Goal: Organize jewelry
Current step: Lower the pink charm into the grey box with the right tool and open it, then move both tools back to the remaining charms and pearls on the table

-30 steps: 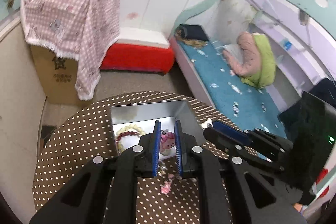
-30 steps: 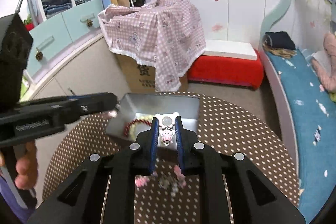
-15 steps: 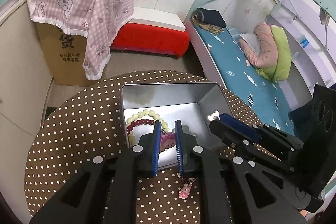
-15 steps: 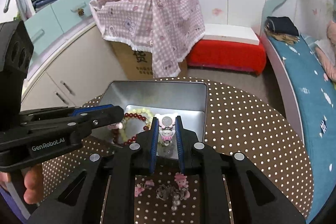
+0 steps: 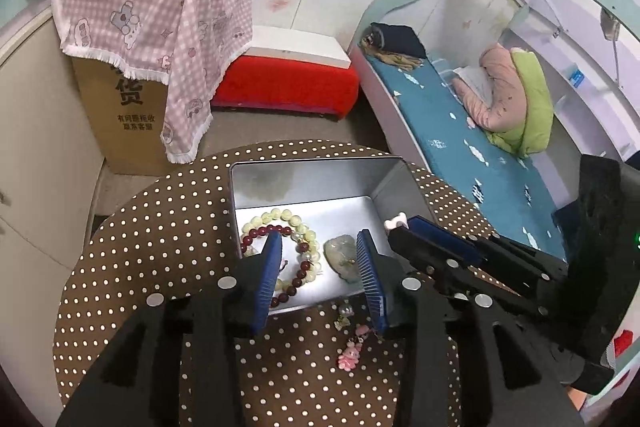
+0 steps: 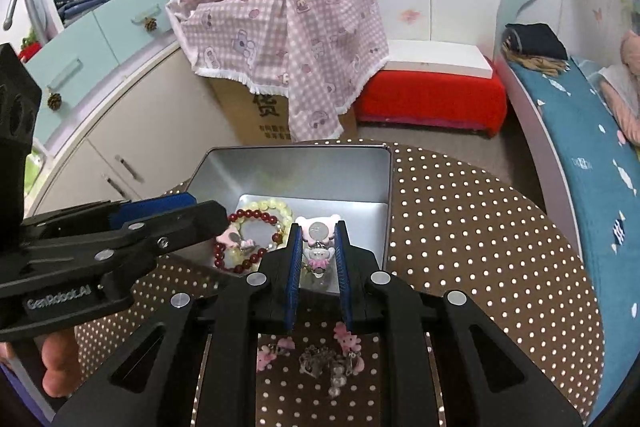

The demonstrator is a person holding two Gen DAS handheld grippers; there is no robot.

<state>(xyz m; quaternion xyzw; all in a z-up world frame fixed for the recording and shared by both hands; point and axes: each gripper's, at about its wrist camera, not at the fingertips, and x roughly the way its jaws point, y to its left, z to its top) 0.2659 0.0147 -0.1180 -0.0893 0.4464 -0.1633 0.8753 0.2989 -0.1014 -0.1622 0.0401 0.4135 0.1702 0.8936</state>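
Note:
A silver tin (image 5: 304,183) (image 6: 296,167) stands on the round polka-dot table (image 5: 160,227). In it lie a dark red bead bracelet (image 5: 298,277) (image 6: 248,217), a pale yellow bead bracelet (image 5: 276,215), a greenish stone piece (image 5: 340,255) and a small pink charm (image 6: 234,239). My left gripper (image 5: 318,269) is open and empty over the tin's near edge. My right gripper (image 6: 318,247) is shut on a pink bear charm (image 6: 319,231) held over the tin. Pink charms on a chain (image 6: 320,359) (image 5: 350,351) lie on the table before the tin.
A cardboard box under a pink checked cloth (image 6: 288,27) stands behind the table. A red bench (image 5: 288,83) and a bed with a teal mattress (image 5: 460,131) lie beyond. White and teal cabinets (image 6: 100,67) are at the left.
My left gripper has opened and let go of its pink charm, which now lies in the tin. Both grippers have moved forward over the tin. The right one still holds the bear charm.

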